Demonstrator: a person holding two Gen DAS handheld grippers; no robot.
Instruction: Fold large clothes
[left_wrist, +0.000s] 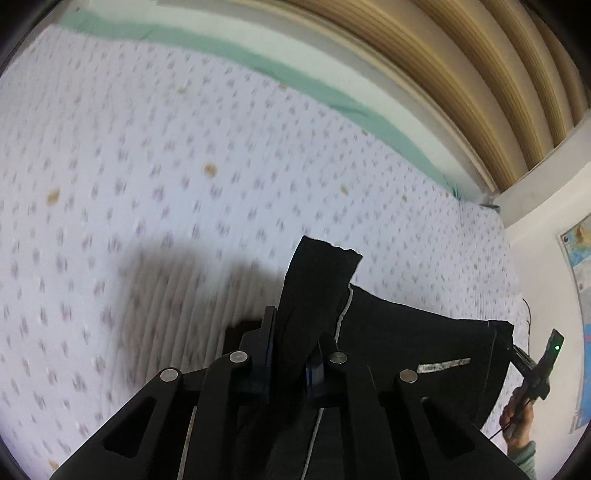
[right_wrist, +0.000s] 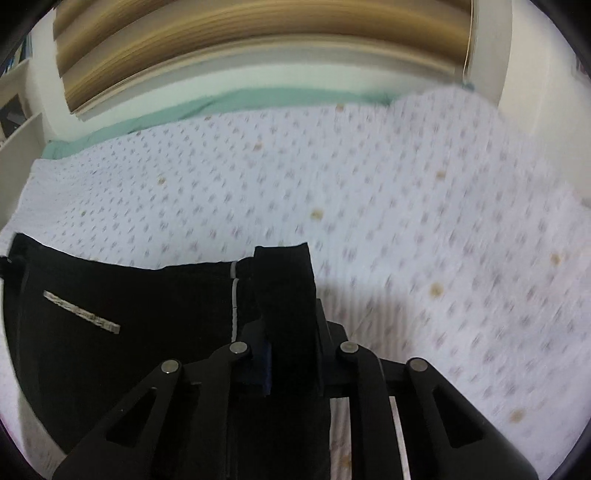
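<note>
Bed carries a white dotted bedspread (left_wrist: 184, 147). A green sheet (right_wrist: 155, 114) edges its far side. Black garment (right_wrist: 129, 306) partly overlies it.

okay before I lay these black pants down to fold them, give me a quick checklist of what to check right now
1. Left gripper shut on the black pants: ok.
2. Right gripper shut on the pants too: ok.
3. Cloth stretched between both grips: ok.
4. Bedspread ahead free of other items: ok in view.
5. Pant legs hanging straight below: cannot tell, out of view.
6. Picture steady: not ok, both views blurred.
</note>
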